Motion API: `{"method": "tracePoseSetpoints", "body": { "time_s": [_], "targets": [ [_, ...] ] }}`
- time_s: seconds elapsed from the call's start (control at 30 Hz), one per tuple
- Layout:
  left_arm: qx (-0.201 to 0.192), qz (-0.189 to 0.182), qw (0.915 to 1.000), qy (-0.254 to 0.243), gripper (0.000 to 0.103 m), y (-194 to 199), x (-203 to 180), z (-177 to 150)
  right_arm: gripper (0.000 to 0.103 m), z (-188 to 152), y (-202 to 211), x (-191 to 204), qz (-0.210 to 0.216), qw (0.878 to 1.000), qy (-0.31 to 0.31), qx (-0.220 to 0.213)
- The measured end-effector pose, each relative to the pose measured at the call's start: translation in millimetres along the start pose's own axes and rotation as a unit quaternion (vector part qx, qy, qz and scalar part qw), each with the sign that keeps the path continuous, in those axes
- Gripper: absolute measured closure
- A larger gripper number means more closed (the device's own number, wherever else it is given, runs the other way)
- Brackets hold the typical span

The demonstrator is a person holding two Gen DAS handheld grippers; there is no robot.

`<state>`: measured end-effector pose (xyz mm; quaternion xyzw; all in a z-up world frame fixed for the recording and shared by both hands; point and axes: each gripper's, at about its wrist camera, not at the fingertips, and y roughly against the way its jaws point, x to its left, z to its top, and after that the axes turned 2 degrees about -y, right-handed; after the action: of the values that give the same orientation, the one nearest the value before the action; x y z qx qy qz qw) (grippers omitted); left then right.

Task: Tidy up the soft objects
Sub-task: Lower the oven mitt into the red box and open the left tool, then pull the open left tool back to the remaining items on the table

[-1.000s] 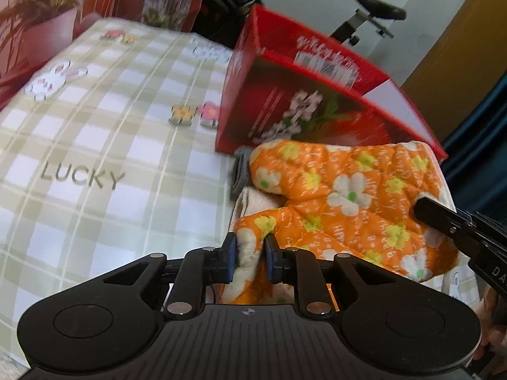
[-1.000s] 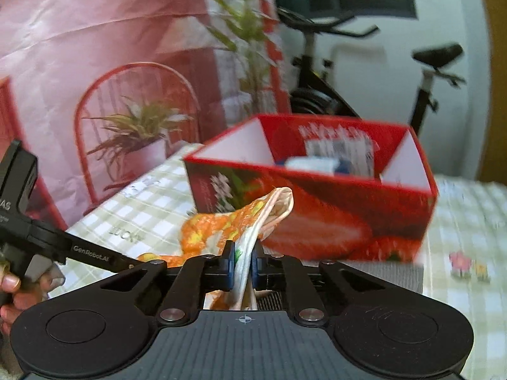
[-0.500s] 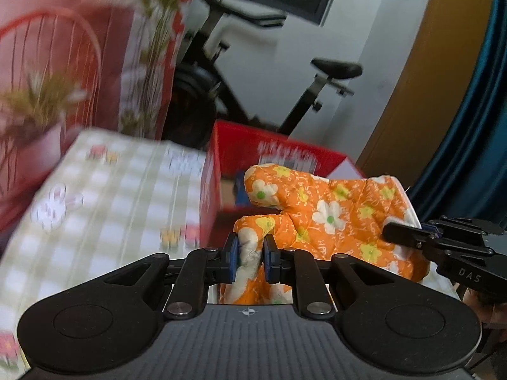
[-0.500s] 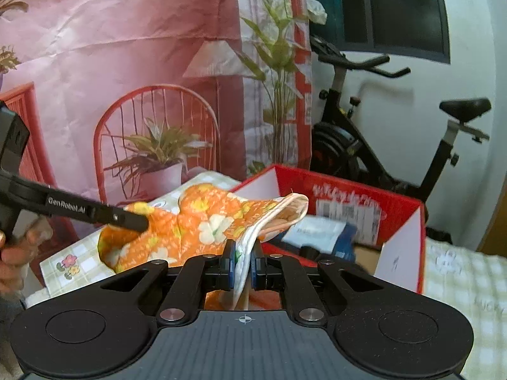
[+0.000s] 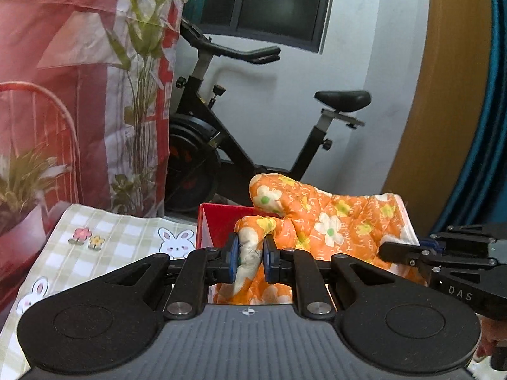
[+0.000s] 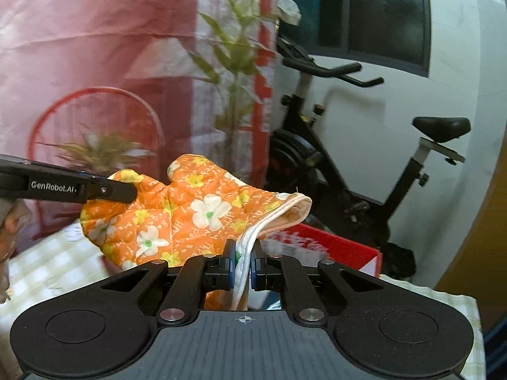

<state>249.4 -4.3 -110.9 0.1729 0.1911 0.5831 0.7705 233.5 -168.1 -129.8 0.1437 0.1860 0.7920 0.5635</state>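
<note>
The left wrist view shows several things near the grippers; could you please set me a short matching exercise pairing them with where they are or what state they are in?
Things:
1. orange floral quilted oven mitt
2. red cardboard box
3. black exercise bike
4. green checked tablecloth with rabbits

Places or states:
A. stands on the floor by the white wall
B. held up between both grippers
C. spread flat at lower left
D. sits behind and below the mitt

Pairs: 1-B, 2-D, 3-A, 4-C

left gripper (image 5: pixel 248 258): black linkage arms, silver pivot screws, blue pads, "GenRobot.AI" lettering
right gripper (image 6: pixel 242 266): same build, "DAS" lettering
</note>
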Motion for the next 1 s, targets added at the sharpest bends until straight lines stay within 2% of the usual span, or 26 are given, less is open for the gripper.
{"method": "tracePoseSetpoints", "body": {
  "time_s": [0.17,0.47,0.6,0.73,0.93,1.0],
  "targets": [
    [0.035,0.011,0.9993,-0.008,0.086,-48,-4,7,0.095,0,-48,-15,-0.028,0.999,0.0,0.03],
    [0.09,0.005,0.9957,-0.025,0.082,-91,-3,1,0.095,-15,-109,-39,-0.048,0.994,-0.034,0.095],
    [0.104,0.007,0.9938,-0.038,0.078,-98,-3,-6,0.095,-22,-122,-43,-0.047,0.991,-0.029,0.119],
    [0.104,0.013,0.9938,-0.037,0.056,-99,2,-5,0.095,-22,-132,-41,-0.051,0.988,-0.025,0.14],
    [0.099,0.004,0.9945,-0.034,0.054,-94,5,-1,0.091,-24,-140,-39,-0.077,0.983,-0.02,0.163],
    [0.099,0.001,0.9944,-0.038,0.054,-93,4,-1,0.082,-23,-139,-37,-0.093,0.982,-0.017,0.164]
  ]
}}
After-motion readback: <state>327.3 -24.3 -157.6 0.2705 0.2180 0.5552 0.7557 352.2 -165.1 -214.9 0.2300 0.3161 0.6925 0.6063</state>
